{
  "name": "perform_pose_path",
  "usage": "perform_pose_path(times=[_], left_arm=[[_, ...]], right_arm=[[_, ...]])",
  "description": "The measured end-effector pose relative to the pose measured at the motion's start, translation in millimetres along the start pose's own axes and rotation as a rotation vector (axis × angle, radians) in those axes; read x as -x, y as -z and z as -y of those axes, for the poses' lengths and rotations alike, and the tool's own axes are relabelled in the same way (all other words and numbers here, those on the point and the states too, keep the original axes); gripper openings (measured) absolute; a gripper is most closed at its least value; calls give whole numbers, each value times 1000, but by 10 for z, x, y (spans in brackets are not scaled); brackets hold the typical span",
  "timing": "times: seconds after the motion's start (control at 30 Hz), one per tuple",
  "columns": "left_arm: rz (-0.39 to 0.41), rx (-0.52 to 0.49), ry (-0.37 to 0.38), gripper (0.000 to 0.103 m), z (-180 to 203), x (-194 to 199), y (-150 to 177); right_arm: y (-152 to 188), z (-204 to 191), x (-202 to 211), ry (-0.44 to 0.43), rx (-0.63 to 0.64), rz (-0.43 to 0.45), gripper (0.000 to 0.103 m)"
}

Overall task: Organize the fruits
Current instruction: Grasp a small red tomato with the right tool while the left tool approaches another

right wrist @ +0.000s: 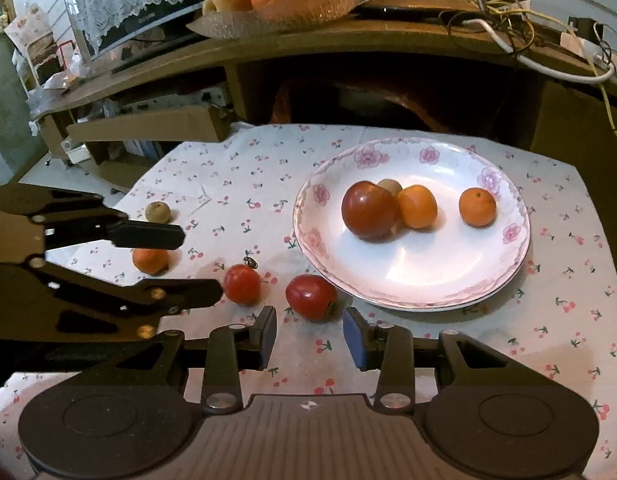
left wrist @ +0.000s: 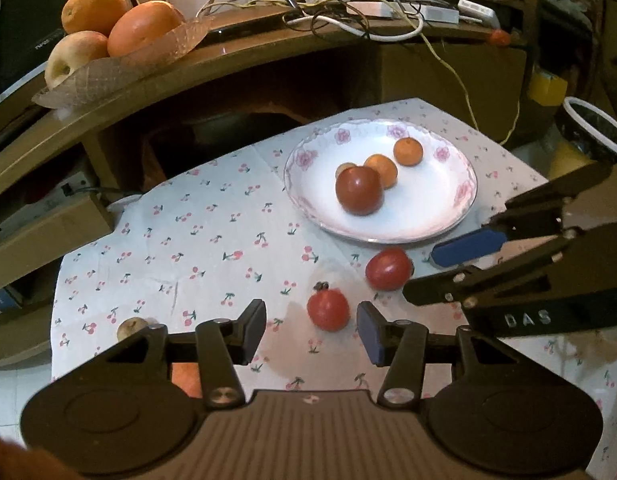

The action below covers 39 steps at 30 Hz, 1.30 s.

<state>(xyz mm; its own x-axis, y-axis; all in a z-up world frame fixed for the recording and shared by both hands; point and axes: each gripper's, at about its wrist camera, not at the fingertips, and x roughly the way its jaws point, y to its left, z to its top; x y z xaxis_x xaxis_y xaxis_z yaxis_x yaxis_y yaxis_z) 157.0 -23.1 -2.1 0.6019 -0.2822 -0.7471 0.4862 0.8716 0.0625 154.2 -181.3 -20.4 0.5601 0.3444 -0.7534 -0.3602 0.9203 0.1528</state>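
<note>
A flowered white plate [left wrist: 428, 204] [right wrist: 412, 276] holds a dark red tomato [left wrist: 359, 191] [right wrist: 368, 210], two small oranges [left wrist: 408, 152] [right wrist: 477, 207] and a small brown fruit. Two red tomatoes lie on the cloth in front of it. My left gripper [left wrist: 312, 330] [right wrist: 203, 263] is open, with the stemmed tomato [left wrist: 328, 310] [right wrist: 242, 284] just ahead of its fingertips. My right gripper [right wrist: 311, 338] [left wrist: 419, 273] is open too, its tips just short of the other tomato [right wrist: 311, 297] [left wrist: 388, 269]. Nothing is gripped.
A small orange [right wrist: 150, 261] and a brown kiwi-like fruit [right wrist: 157, 212] [left wrist: 132, 328] lie on the cherry-print cloth at the left. Behind it stands a curved wooden shelf [left wrist: 236, 60] with a glass fruit dish [right wrist: 276, 16] and tangled cables [left wrist: 348, 16].
</note>
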Motion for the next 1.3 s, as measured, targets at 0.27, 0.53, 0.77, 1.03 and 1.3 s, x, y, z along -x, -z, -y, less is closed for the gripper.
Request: perform_pose_path(times=[0.27, 0.53, 0.77, 1.03, 1.3], left_arm=[[-15, 6, 8, 56, -100, 12, 94], [-23, 6, 32, 56, -188, 30, 177], [-18, 11, 42, 56, -149, -15, 153], [-24, 34, 22, 56, -14, -235, 97], [-24, 71, -13, 56, 37, -446, 54]], right_arm=[[-3, -37, -141, 9, -14, 2, 42], [-8, -63, -254, 32, -25, 5, 46], [-11, -52, -234, 41, -22, -4, 38], [48, 36, -77, 52, -31, -29, 37], [93, 138, 2, 67, -34, -43, 38]])
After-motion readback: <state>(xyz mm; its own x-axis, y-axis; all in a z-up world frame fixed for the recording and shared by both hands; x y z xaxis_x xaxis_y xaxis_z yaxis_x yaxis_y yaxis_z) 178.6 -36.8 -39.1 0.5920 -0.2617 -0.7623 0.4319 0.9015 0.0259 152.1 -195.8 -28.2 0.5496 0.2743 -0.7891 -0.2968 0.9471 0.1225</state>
